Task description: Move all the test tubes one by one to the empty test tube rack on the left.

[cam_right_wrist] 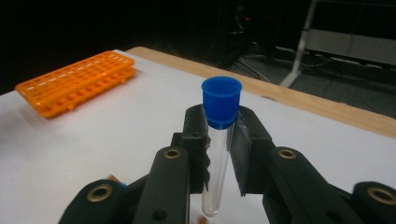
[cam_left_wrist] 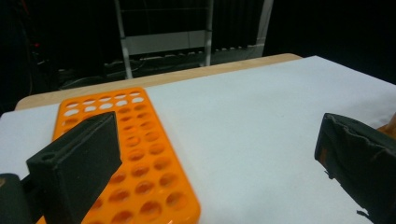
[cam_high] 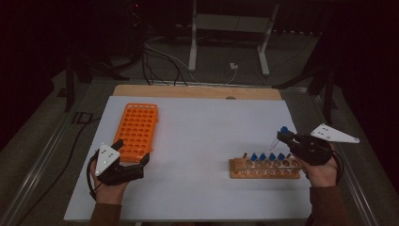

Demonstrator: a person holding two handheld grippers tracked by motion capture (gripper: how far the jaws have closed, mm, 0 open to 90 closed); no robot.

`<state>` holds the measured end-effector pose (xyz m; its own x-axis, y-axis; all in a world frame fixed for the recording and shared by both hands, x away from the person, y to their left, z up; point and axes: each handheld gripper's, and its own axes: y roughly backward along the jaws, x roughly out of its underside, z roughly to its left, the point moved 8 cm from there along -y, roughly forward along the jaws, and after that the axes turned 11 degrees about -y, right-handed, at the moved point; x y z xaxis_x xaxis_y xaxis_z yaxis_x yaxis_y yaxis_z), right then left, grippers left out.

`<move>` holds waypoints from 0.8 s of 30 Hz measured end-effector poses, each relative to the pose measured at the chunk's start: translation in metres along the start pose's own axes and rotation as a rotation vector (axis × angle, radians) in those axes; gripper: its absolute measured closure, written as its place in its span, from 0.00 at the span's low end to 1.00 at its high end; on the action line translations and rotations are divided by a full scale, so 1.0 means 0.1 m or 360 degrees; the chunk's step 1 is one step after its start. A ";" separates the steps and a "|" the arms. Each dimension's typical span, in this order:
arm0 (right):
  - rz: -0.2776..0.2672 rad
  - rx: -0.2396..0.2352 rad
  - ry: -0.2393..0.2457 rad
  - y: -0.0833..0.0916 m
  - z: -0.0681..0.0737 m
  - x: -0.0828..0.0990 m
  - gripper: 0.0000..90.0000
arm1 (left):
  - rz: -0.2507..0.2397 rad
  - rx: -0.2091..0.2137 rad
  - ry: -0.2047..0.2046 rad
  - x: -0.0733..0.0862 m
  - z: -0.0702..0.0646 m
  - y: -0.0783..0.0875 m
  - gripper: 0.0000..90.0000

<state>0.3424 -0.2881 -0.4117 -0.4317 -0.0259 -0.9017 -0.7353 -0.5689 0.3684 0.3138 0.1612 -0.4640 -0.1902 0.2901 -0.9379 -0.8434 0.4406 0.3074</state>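
The right gripper [cam_right_wrist: 219,140] is holding a clear tube [cam_right_wrist: 215,163] with a blue cap [cam_right_wrist: 222,100]. Its two black jaws are squeezing the tube just under the cap, and the tube is standing almost straight up between them. In the high view the right gripper [cam_high: 286,137] is sitting at the right side of the white surface [cam_high: 202,141], just above the right end of the wooden rack [cam_high: 265,168], and the tube is up in the air, not in a hole. Four more tubes with blue caps [cam_high: 267,157] are standing in the wooden rack in a row.

The left gripper [cam_high: 133,153] is sitting near the left edge of the surface, and its jaws are standing wide apart with nothing between them. One jaw is hanging over the near end of the orange rack [cam_high: 136,129]. The orange rack [cam_left_wrist: 135,154] is lying flat at the left and its holes are showing
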 end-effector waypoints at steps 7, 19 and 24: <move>0.0017 -0.0092 0.0021 -0.29 0.35 -0.05 0.86 | -0.0001 0.0091 -0.0065 -0.16 -0.19 -0.19 0.01; 0.0049 -0.0199 0.0036 -0.65 0.81 -0.07 0.86 | -0.0061 0.0238 -0.0143 -0.41 -0.53 -0.46 0.01; 0.0065 -0.0235 0.0051 -0.75 0.96 -0.05 0.86 | -0.0074 0.0304 -0.0117 -0.50 -0.68 -0.55 0.01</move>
<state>0.3493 -0.1668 -0.4129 -0.4411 -0.0767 -0.8942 -0.6315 -0.6814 0.3700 0.3355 0.0649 -0.4445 -0.1103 0.3239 -0.9397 -0.7384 0.6062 0.2956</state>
